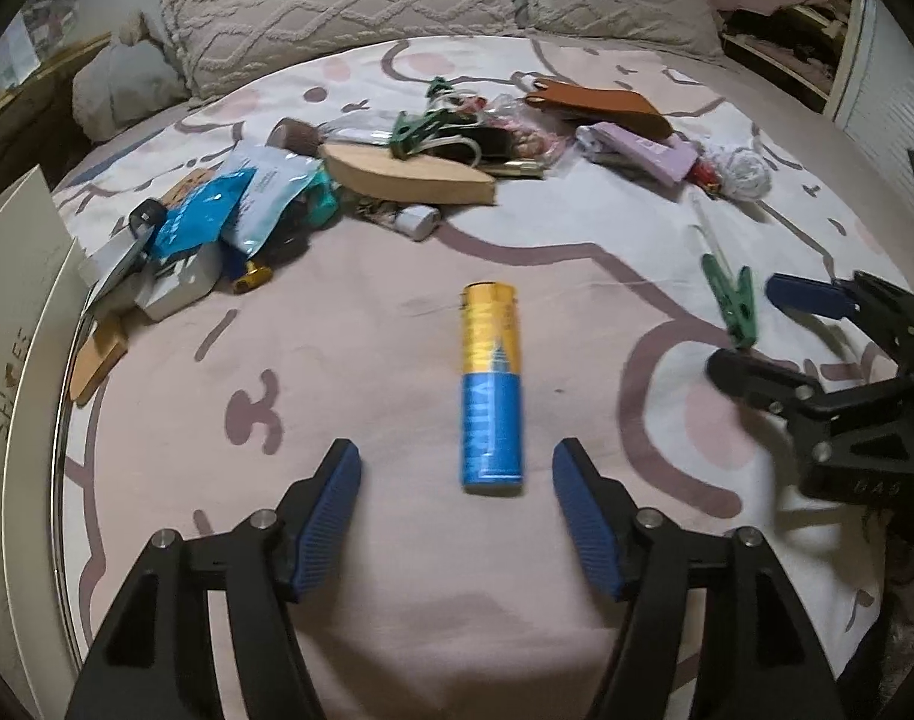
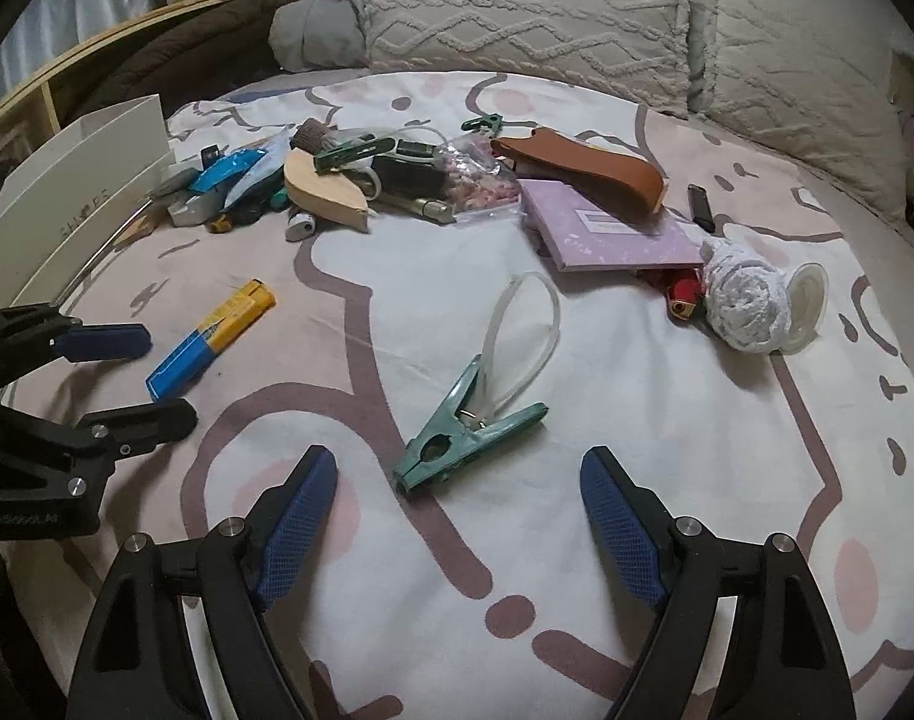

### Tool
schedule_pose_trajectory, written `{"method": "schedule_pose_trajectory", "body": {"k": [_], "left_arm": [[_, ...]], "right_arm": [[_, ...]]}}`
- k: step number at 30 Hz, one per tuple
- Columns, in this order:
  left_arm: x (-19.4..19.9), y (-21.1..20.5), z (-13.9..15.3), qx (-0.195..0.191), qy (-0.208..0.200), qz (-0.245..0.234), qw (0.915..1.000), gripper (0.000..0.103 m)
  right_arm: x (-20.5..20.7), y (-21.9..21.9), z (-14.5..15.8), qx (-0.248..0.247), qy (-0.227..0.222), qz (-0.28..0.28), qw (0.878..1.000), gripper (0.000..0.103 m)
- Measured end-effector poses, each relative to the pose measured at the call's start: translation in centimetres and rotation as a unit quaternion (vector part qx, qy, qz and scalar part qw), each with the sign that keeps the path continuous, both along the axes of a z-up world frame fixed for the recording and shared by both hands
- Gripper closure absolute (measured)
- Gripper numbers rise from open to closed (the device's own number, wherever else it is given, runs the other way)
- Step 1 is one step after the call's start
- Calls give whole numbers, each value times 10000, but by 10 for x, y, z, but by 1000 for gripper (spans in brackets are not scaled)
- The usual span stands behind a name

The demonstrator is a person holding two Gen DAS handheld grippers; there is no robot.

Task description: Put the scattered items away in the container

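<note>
A yellow-and-blue stick-shaped item (image 1: 492,384) lies on the bed sheet. Its blue end reaches between the tips of my left gripper (image 1: 457,468), which is open with its pads clear of it. A green clothes peg (image 2: 457,438) with a clear plastic loop (image 2: 529,330) lies just ahead of my right gripper (image 2: 460,459), also open and touching nothing. Each gripper shows in the other's view: the left gripper (image 2: 166,378) around the stick's blue end (image 2: 181,366), the right gripper (image 1: 751,330) by the green peg (image 1: 734,306). A white box (image 1: 19,360) stands at the left edge.
Scattered items lie across the far bed: blue packets (image 1: 217,210), a wooden piece (image 2: 322,189), a brown leather case (image 2: 583,165), a purple notebook (image 2: 613,228), a white yarn ball (image 2: 751,300), a red lighter (image 2: 682,297), a black lighter (image 2: 701,207). Pillows (image 2: 517,12) line the back.
</note>
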State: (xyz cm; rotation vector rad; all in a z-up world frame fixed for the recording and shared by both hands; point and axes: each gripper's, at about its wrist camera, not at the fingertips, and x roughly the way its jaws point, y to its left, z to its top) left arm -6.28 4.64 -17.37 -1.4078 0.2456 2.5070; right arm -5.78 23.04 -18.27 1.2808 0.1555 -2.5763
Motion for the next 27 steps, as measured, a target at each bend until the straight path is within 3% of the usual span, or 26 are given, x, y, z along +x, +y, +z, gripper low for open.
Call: {"method": "schedule_pose_trajectory", "body": {"k": [10,12,14,27], "left_arm": [[-5,-13,1,10,-2,180,9998,36],[-7,-18,1,-75,34,299,9995,36],[-9,-25,1,-160,67,457,9988,28],[-25,-51,-2,-182,97,983,9949,27]], "right_arm": [[-1,9,0,-85,-41,-195,9998,19],[-1,11,0,-91,-44,-238,9997,19],[-2,14,0,-94,-52,-306,9995,19],[-8,42,1,-277,-116,-757,9967,19]]}}
